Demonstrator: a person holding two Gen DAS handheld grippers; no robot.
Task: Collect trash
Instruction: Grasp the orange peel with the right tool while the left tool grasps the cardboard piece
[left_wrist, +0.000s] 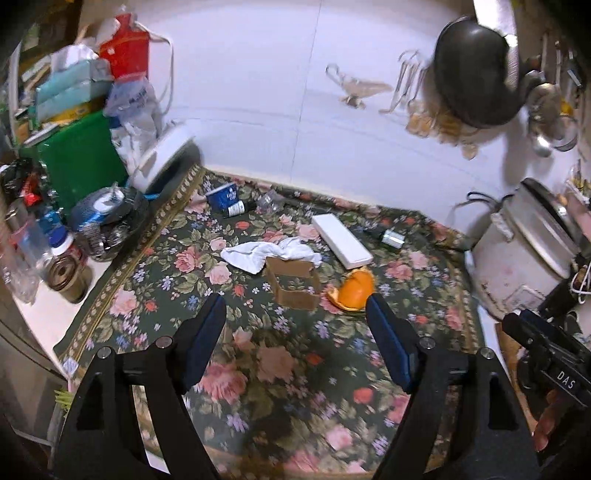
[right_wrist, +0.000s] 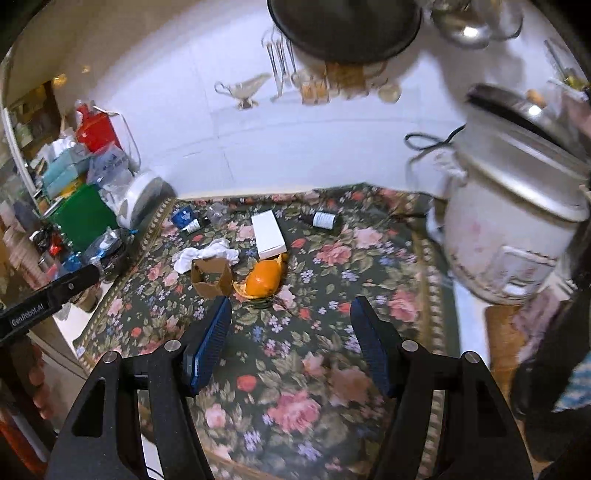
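Note:
Trash lies on a floral tablecloth (left_wrist: 288, 369): an orange peel (left_wrist: 354, 290), a small open cardboard box (left_wrist: 293, 282), a crumpled white tissue (left_wrist: 269, 253), a flat white box (left_wrist: 341, 240), a dark bottle (left_wrist: 388, 236), a blue carton (left_wrist: 221, 194) and another small bottle (left_wrist: 238, 208). My left gripper (left_wrist: 297, 310) is open and empty, just short of the cardboard box. My right gripper (right_wrist: 291, 308) is open and empty, just short of the orange peel (right_wrist: 262, 282), with the cardboard box (right_wrist: 210, 278), tissue (right_wrist: 207, 253), white box (right_wrist: 267, 234) and bottle (right_wrist: 325, 219) beyond.
A white rice cooker (right_wrist: 509, 229) stands at the right with its cord (right_wrist: 428, 142). Cluttered containers, a green box (left_wrist: 81, 158) and jars (left_wrist: 70, 273) crowd the left edge. A black pan (left_wrist: 476, 74) and utensils hang on the white wall behind.

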